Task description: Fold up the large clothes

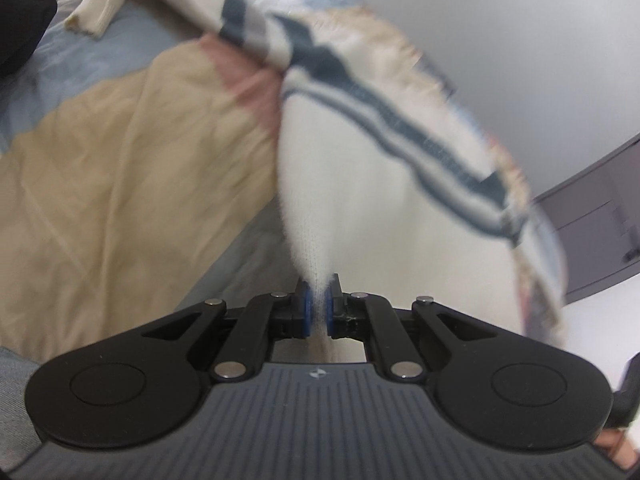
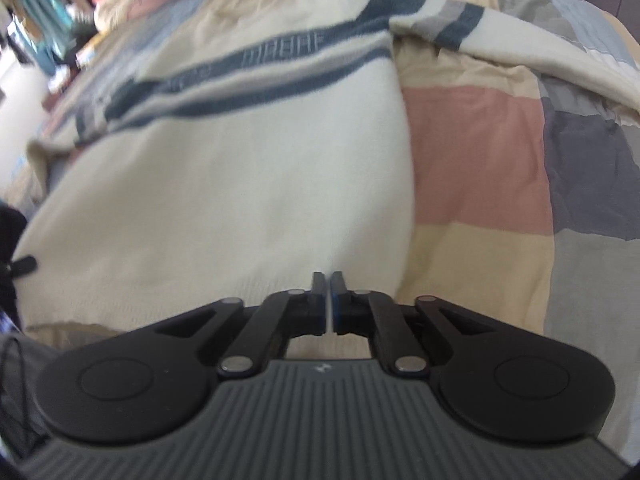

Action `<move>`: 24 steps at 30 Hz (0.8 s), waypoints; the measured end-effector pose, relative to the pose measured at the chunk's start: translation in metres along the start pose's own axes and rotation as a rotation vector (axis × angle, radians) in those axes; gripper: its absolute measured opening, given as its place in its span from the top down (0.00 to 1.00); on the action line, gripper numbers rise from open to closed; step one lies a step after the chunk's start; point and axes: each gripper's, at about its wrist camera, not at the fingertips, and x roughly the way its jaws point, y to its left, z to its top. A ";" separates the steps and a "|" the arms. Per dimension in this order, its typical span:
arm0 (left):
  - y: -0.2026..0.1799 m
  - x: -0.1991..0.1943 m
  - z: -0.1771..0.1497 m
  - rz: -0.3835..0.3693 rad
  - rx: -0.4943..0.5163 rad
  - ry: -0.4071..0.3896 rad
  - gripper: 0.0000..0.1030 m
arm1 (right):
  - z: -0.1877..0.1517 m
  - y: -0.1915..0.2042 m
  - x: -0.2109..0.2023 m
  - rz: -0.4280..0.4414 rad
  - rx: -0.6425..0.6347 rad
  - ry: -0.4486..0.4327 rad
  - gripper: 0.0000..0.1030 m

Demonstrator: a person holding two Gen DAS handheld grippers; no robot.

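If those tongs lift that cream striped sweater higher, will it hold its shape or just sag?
Probably sag: the sweater already drapes in soft folds from the left tongs. Its thick fuzzy knit likely grips the pads rather than slipping. The trailing sleeve would probably drag across the bedspread.

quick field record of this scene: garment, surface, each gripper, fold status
garment: cream sweater with dark blue stripes
surface: patchwork bedspread
left gripper: shut on sweater fabric, which hangs lifted from it
right gripper: shut on the sweater's hem
sleeve: lying out on the bed
fold status: not yet folded, sweater partly raised
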 end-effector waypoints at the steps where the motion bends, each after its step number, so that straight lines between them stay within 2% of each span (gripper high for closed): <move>1: 0.003 0.006 -0.005 0.023 -0.001 0.008 0.92 | 0.000 0.000 0.003 -0.004 -0.001 0.014 0.97; 3: 0.007 0.014 -0.009 0.057 -0.001 0.012 0.92 | 0.002 -0.001 0.004 0.016 0.010 0.017 0.97; 8: 0.006 0.018 -0.014 0.084 -0.010 0.008 0.89 | 0.000 -0.002 0.002 0.060 0.042 0.006 0.97; 9: 0.005 0.016 -0.014 0.089 -0.004 0.009 0.86 | 0.000 -0.004 0.001 0.058 0.046 0.001 0.97; 11: 0.000 0.010 -0.015 0.094 0.025 0.003 0.60 | 0.003 -0.002 -0.006 0.052 0.047 -0.023 0.97; 12: -0.002 0.005 -0.015 0.099 0.043 -0.005 0.56 | 0.005 -0.002 -0.010 0.050 0.046 -0.036 0.96; 15: -0.012 -0.005 -0.015 0.132 0.096 -0.019 0.54 | 0.011 -0.002 -0.024 0.085 0.046 -0.071 0.96; 24: -0.055 -0.010 -0.002 0.117 0.222 -0.116 0.54 | 0.032 0.030 -0.042 0.130 -0.012 -0.201 0.94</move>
